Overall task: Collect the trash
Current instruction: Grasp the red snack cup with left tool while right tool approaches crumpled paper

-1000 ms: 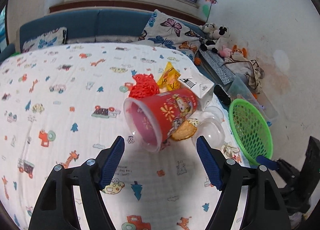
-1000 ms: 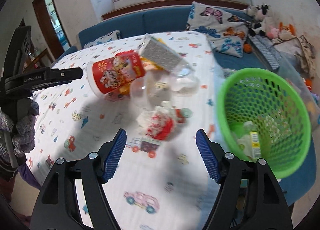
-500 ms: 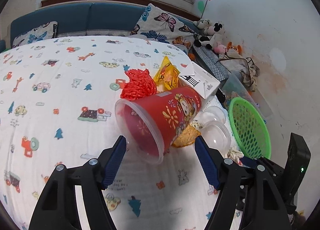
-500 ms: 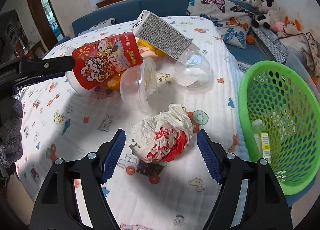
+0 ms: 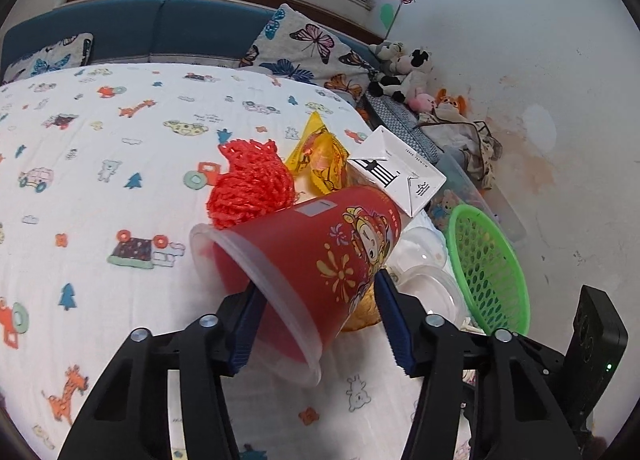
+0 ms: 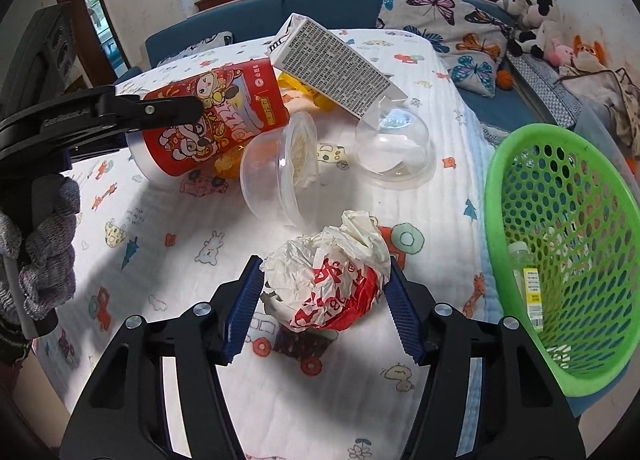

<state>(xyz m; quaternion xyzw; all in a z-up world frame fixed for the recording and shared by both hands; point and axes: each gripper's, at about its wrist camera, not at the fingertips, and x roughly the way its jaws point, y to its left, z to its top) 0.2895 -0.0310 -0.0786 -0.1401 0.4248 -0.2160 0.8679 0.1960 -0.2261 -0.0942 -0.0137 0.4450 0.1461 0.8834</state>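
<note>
Trash is lying scattered on a cartoon-print sheet (image 6: 168, 220). The left gripper (image 5: 316, 316) has just been closing its jaws, and the blue pads are now pressing the sides of a tipped red cup (image 5: 316, 260) near its rim. The right gripper (image 6: 322, 300) has just been closing too, its pads touching both sides of a crumpled red-and-white wrapper (image 6: 332, 280). A green basket (image 6: 520, 164) is sitting to the right, holding a small bottle (image 6: 526, 280).
</note>
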